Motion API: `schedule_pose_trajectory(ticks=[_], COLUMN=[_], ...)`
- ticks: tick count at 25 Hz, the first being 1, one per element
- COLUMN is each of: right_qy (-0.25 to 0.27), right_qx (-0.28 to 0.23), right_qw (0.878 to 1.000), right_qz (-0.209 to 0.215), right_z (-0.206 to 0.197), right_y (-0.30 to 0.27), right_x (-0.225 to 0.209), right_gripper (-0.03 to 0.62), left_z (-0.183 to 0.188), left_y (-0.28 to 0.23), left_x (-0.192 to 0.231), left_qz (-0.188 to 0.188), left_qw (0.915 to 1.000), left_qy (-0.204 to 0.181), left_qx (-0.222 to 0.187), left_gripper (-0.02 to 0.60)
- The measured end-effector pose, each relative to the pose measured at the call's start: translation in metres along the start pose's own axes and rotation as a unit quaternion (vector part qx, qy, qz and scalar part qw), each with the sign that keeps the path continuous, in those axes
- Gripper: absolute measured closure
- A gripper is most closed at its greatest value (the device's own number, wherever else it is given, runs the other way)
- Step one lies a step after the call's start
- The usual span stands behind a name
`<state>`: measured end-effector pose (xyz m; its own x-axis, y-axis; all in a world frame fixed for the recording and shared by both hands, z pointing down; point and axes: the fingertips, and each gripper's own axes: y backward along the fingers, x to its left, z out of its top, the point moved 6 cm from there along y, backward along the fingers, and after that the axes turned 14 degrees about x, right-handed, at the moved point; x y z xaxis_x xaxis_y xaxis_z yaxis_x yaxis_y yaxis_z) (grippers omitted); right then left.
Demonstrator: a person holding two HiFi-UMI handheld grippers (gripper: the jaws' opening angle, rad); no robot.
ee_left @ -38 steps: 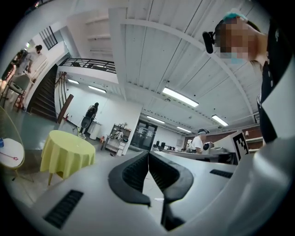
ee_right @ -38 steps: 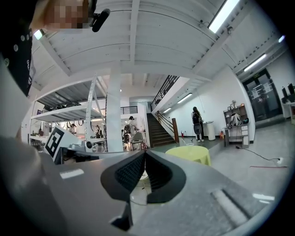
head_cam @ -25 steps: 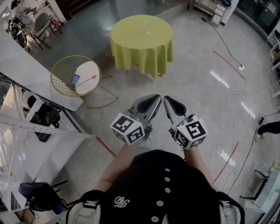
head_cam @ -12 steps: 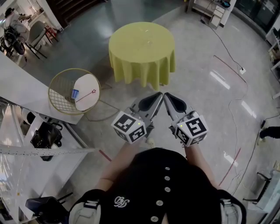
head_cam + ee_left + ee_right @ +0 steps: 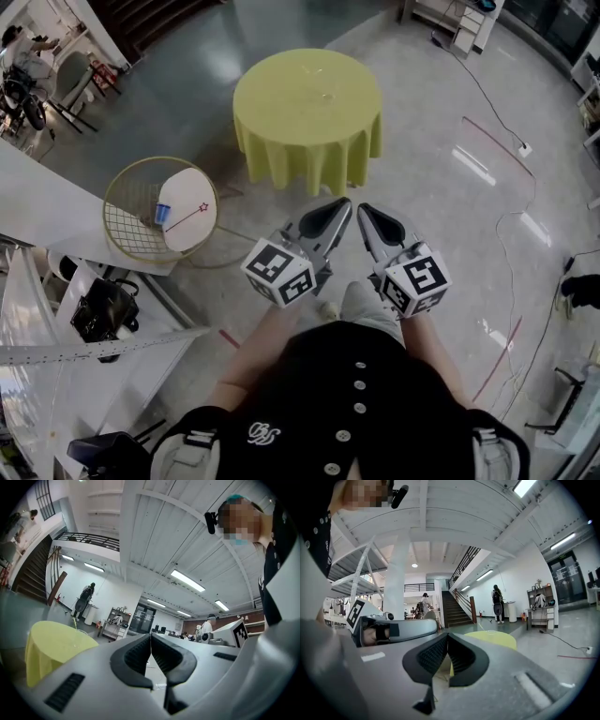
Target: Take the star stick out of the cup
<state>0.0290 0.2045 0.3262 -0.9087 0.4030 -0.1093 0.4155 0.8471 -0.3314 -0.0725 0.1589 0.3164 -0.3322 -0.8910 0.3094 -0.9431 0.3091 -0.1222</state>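
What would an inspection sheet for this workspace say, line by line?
Surface: white round top in a wire frame, to the person's left.
Job's things: blue cup on that top; star stick at the cup, too small to tell whether it is inside.
Clutter: dark bag on the shelving at left.
Grippers: left gripper and right gripper both shut, empty, held in front of the body.
Cables: cable across the floor at right.
Surroundings: yellow-clothed round table ahead, glossy floor.
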Motion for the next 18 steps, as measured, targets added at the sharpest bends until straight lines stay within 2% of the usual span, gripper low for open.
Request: schedule_pose_trajectory(ticks=[6,18], right_qy=[-0.009,0.002], right_qx=[0.014,0.015], right_qw=[1.000,1.000], right_qz=[0.004,0.026], right_z=[-0.004,0.016], right_y=[-0.016,-0.069], right_x=[-0.008,-0.055], right_gripper=[0.589,0.590], left_z=[-0.004,0.011], left_y=[-0.004,-0.037], left_x=[0.015,0.073], left_qz=[0.000,0.037], left_qw=[0.9999,0.9991], left_qy=[0.014,0.019], left_qx=[0.004,-0.005], left_gripper=[0.568,0.569])
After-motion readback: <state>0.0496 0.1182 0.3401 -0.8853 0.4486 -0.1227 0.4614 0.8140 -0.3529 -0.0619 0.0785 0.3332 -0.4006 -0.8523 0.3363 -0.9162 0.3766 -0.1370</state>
